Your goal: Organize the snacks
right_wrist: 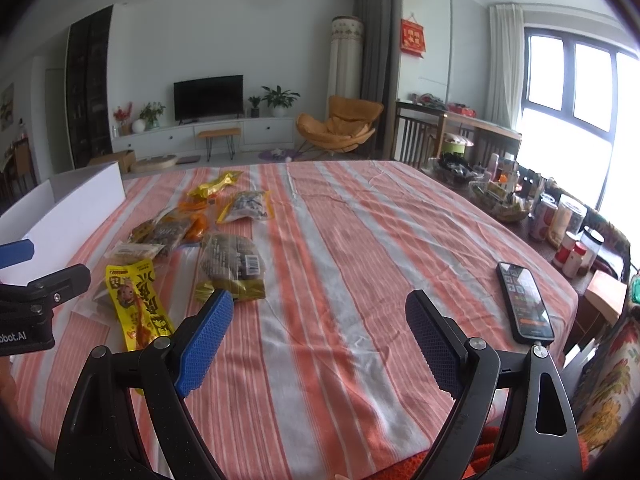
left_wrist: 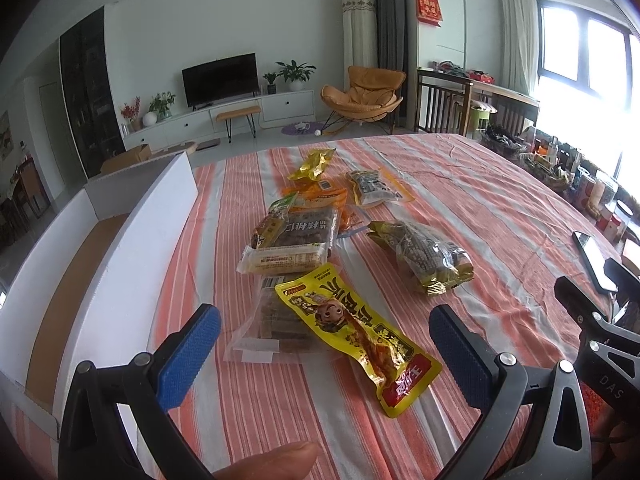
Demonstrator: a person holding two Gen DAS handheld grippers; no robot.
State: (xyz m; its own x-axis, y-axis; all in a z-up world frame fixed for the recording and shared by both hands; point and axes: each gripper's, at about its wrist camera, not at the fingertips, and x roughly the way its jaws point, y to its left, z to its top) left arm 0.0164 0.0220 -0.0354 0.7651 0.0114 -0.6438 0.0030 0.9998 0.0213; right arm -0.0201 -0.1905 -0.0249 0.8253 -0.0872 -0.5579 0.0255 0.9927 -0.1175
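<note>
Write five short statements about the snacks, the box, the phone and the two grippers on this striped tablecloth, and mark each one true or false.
1. The left gripper is shut on the yellow snack packet. False: its jaws stand wide open, the packet lying on the cloth between them.
2. The white box holds no snacks. True, as far as its visible inside shows.
3. The phone lies inside the box. False: it lies on the tablecloth, on the right.
4. The right gripper is open and holds nothing. True.
5. All snack packets are stacked in one neat pile. False: they lie scattered, some overlapping.
</note>
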